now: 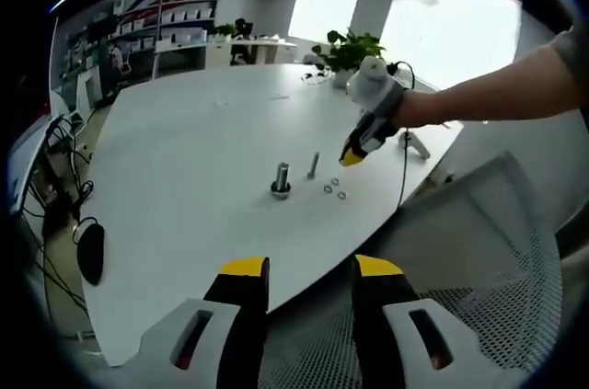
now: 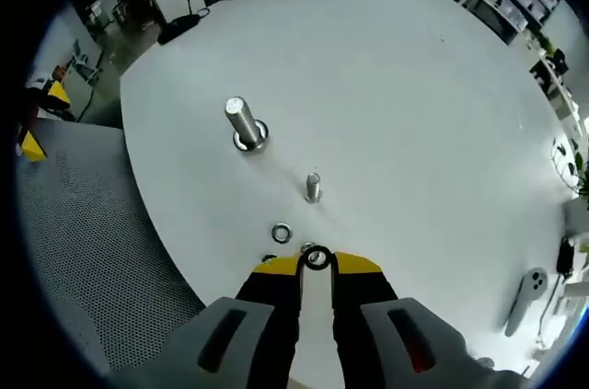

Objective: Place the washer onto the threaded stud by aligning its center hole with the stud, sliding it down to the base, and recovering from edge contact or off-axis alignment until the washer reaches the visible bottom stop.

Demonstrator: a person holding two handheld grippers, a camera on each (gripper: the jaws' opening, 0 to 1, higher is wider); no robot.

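Note:
On the white table (image 1: 184, 141) stand a thick threaded stud (image 1: 281, 177) and a thin one (image 1: 314, 165), with small washers (image 1: 329, 188) lying beside them. My left gripper (image 1: 311, 269) hangs open off the table's near edge, nothing between its fingers. A hand holds my right gripper (image 1: 352, 157) just above the washers. In the right gripper view its jaws stand close together with a narrow gap. A dark washer (image 2: 316, 257) sits right at the right gripper (image 2: 316, 266); whether it is gripped or lies on the table beneath is unclear. Beyond are another washer (image 2: 282, 233), the thin stud (image 2: 313, 187) and the thick stud (image 2: 243, 124).
A grey mesh chair (image 1: 479, 251) stands under my left gripper at the table's edge. A potted plant (image 1: 350, 49) and a white device with a cable (image 1: 409, 141) sit at the far side. A black mouse-like object (image 1: 90, 253) rests left of the table. A white handset (image 2: 525, 295) lies at the right.

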